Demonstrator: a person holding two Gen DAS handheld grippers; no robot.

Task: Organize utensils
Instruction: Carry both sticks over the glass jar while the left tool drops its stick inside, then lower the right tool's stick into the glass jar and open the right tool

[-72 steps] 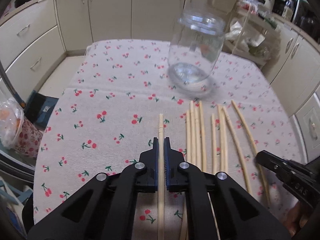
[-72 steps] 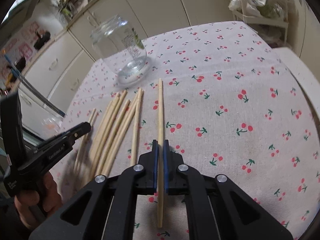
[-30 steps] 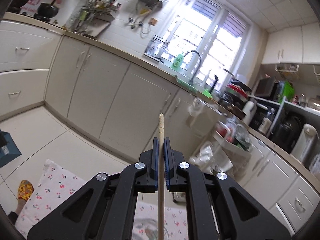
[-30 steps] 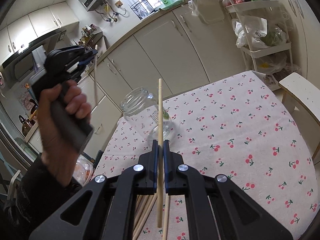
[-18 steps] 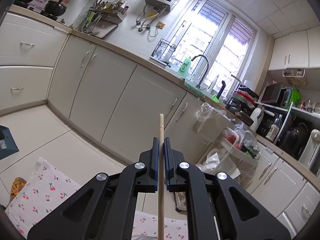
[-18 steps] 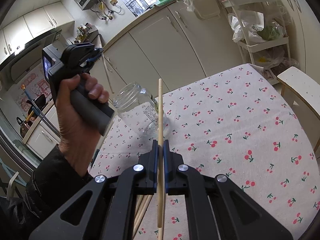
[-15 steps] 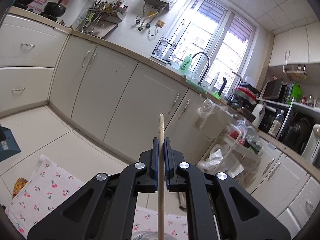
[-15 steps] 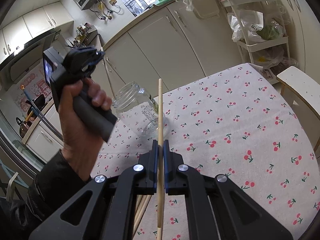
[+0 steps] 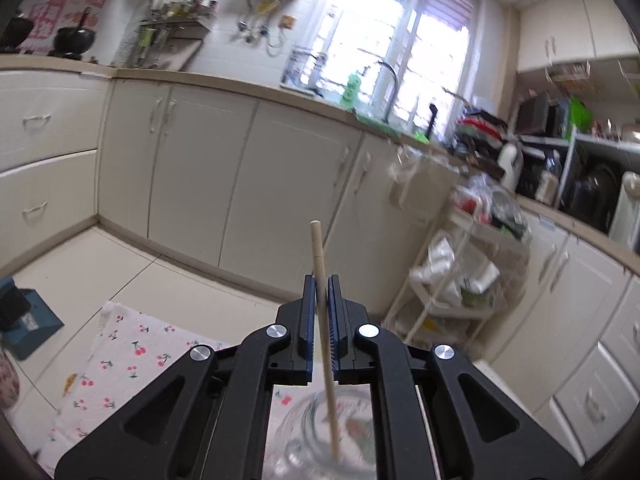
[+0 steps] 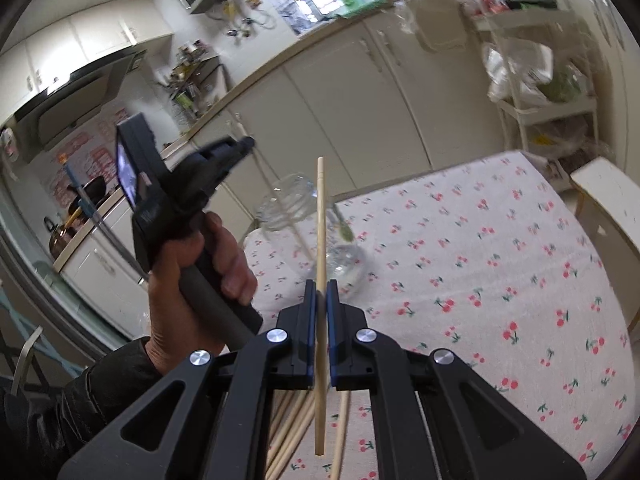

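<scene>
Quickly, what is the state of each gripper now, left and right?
Left gripper: jaws closed on a chopstick, its lower end in the glass jar.
Right gripper: jaws closed on another chopstick.

The left tool (image 9: 319,312) sits above the jar (image 9: 328,436), and the chopstick (image 9: 323,320) between its jaws runs down into the jar's mouth. From the right tool (image 10: 319,312), the jar (image 10: 312,232) stands ahead on the desk (image 10: 500,288), with the left tool (image 10: 224,152) up and to the left, over the jar. A second chopstick (image 10: 320,280) stands upright between the right tool's jaws. Loose chopsticks (image 10: 292,428) lie on the desk beneath the right tool.
</scene>
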